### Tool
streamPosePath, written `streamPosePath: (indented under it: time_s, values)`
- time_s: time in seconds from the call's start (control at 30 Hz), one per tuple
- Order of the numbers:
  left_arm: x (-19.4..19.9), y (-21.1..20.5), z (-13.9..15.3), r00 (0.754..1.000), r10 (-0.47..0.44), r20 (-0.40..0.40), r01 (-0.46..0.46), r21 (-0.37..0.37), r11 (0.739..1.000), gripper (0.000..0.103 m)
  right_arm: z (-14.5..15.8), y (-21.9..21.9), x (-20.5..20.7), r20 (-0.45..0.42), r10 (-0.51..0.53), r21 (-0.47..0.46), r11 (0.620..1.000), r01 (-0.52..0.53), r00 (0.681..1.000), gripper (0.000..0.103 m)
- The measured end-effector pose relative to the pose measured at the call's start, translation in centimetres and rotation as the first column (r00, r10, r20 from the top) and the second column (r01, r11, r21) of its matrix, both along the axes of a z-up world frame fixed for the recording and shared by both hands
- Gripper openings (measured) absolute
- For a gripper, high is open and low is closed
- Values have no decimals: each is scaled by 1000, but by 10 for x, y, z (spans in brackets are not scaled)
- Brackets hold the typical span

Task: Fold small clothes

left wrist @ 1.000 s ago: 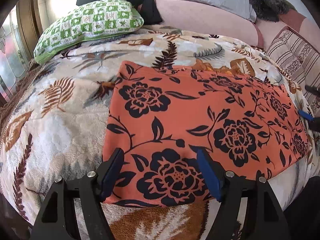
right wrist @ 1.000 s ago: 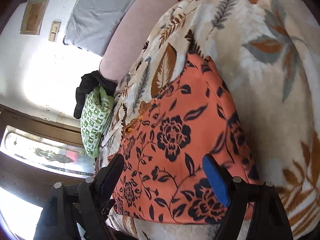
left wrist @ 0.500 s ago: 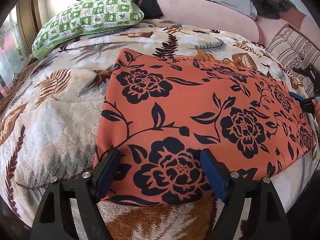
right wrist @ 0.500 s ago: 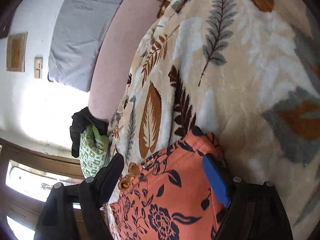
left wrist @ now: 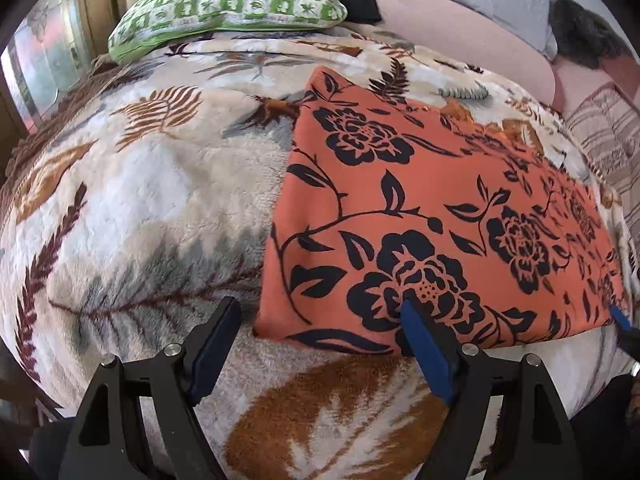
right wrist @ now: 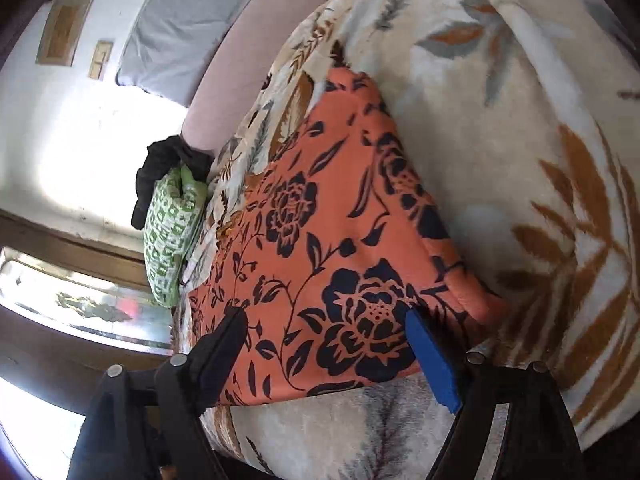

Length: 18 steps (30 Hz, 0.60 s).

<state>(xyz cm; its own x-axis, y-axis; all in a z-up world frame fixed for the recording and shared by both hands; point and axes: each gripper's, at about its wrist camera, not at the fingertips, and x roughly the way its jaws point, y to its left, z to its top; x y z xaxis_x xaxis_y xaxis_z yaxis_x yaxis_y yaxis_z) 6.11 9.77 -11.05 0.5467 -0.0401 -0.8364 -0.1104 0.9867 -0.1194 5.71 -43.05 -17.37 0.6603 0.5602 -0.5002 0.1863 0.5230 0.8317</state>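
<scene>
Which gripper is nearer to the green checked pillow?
Left. The left gripper straddles the near corner of the orange floral garment on the side where the green checked pillow lies; the right gripper is at the garment's opposite near corner.

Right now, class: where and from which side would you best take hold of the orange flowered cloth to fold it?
Probably at its two near corners, coming from the near edge. The cloth lies flat on the blanket, so each open gripper can straddle a corner's hem and pinch it.
</scene>
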Motion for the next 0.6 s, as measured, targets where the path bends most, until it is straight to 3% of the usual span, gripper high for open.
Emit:
streamPosePath:
  time_s: [0.07, 0.13, 0.23, 0.3, 0.37, 0.43, 0.47, 0.53, 0.6]
  values:
    - [-11, 5, 15, 996, 16, 87, -14, -23, 1000, 82, 13, 1, -4, 62, 16, -5, 1000, -16, 998, 84]
    - [-13, 4, 18, 993, -5, 117, 4, 6, 1000, 84, 22, 3, -8, 113, 41, -39, 999, -37, 993, 84]
    - [-4, 3, -4, 999, -6, 47, 4, 45, 999, 85, 1, -5, -10, 40, -12, -93, 996, 15, 999, 84]
    - [-3, 9, -9, 1000, 25, 17, -26, 31, 999, 85, -2, -11, -14, 57, -36, -25, 999, 37, 998, 84]
    - [-9, 10, 5, 995, 36, 94, -37, 8, 999, 85, 7, -11, -18, 96, -20, -54, 998, 25, 995, 84]
    - [-11, 5, 13, 988, 14, 153, -21, 45, 999, 85, 5, -12, -20, 95, -17, -69, 997, 24, 995, 84]
    - [-8, 4, 9, 990, 7, 138, -16, 65, 998, 85, 0, -13, -18, 79, -24, -53, 998, 28, 997, 84]
    - [2, 4, -10, 999, 17, 28, -19, 79, 997, 85, -4, -17, -17, 79, -34, -23, 999, 36, 996, 84]
    - [0, 7, -7, 998, 38, 53, -42, 67, 997, 85, -4, -16, -16, 80, -27, -29, 999, 29, 996, 84]
